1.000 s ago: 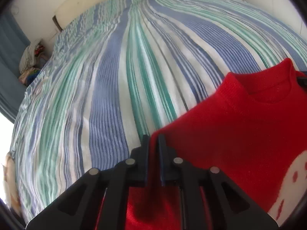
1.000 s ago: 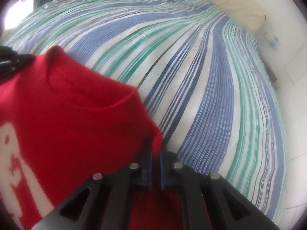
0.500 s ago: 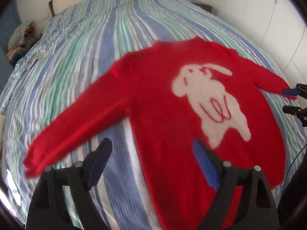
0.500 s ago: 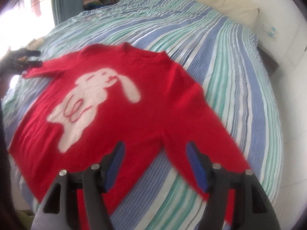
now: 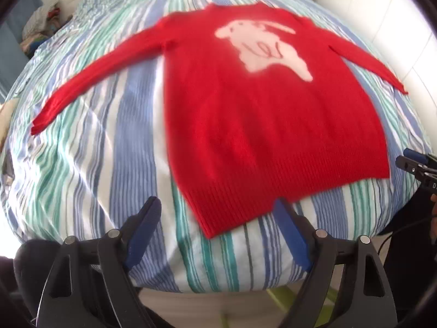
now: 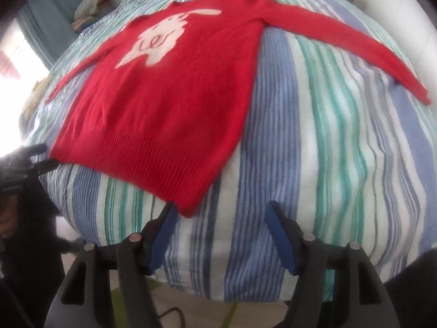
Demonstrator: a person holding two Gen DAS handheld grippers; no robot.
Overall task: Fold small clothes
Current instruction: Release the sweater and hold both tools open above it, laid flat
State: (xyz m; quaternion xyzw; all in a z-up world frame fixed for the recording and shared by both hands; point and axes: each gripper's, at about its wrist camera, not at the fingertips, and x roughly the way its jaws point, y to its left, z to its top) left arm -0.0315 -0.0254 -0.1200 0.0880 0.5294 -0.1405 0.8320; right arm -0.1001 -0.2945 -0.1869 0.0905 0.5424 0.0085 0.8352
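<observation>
Both wrist views near bed's foot, facing headward, sharing sweater [image 5: 267, 125]

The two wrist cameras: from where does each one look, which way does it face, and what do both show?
Left wrist: sits behind the open left gripper at the foot of the bed, facing the sweater; the right gripper shows at the right edge.
Right wrist: sits behind the open right gripper, facing the same way; the left gripper shows at the left edge.
Shared: the flat red sweater with its white rabbit, the striped bed.

Bright daylight, blown-out glare at left edge, motion blur throughout, fisheye bending, dark vignetted corners
</observation>
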